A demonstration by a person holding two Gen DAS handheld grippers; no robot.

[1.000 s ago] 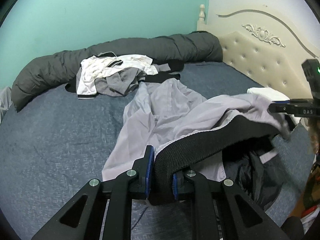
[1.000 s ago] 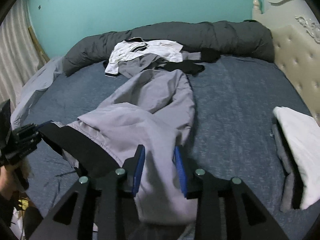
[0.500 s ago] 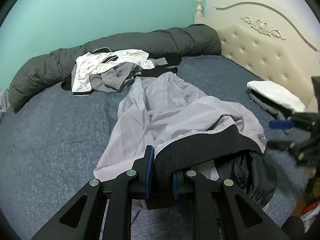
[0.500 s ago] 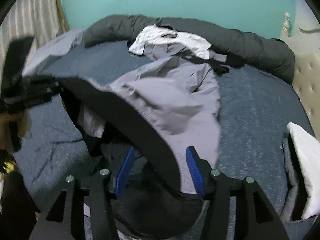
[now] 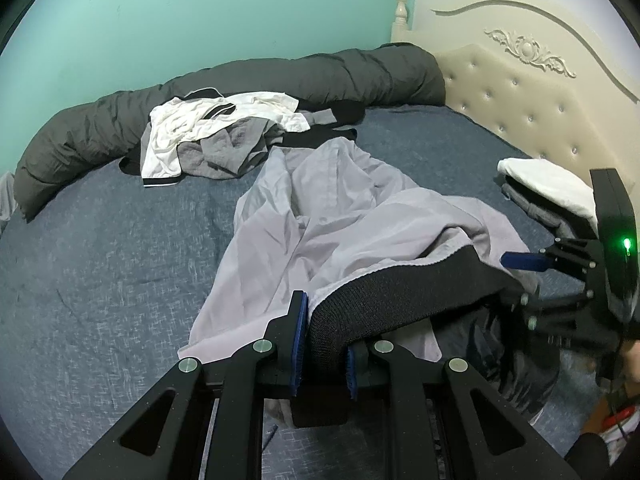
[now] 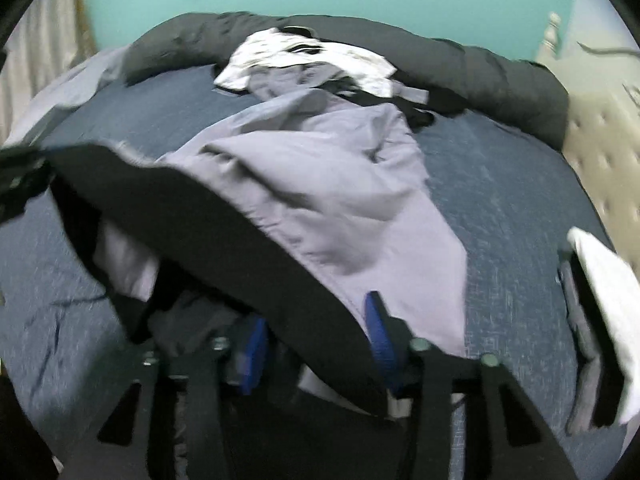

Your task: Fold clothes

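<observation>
Light grey trousers (image 5: pixel 320 216) with a wide black waistband (image 5: pixel 400 292) lie lengthwise on the blue bed (image 5: pixel 100 240). My left gripper (image 5: pixel 323 312) is shut on one end of the waistband, at the near edge of the bed. At the right, my right gripper (image 5: pixel 520 280) straddles the other end of the band. In the right wrist view, which is blurred, the waistband (image 6: pixel 200 220) runs between the blue pads (image 6: pixel 380 340) of that gripper (image 6: pixel 316 320). Its jaws are closing, with a gap still showing beside the cloth.
A pile of white, grey and black clothes (image 5: pixel 216 132) lies at the far side against a rolled dark grey duvet (image 5: pixel 280 80). A folded stack with a white top (image 5: pixel 548 188) sits by the cream padded headboard (image 5: pixel 520 92). A hand shows at the right edge.
The right gripper let go of the grey cloth, dropped lower and now has the black waistband between its jaws. The trousers have settled flatter on the bed. The left gripper kept its grip.
</observation>
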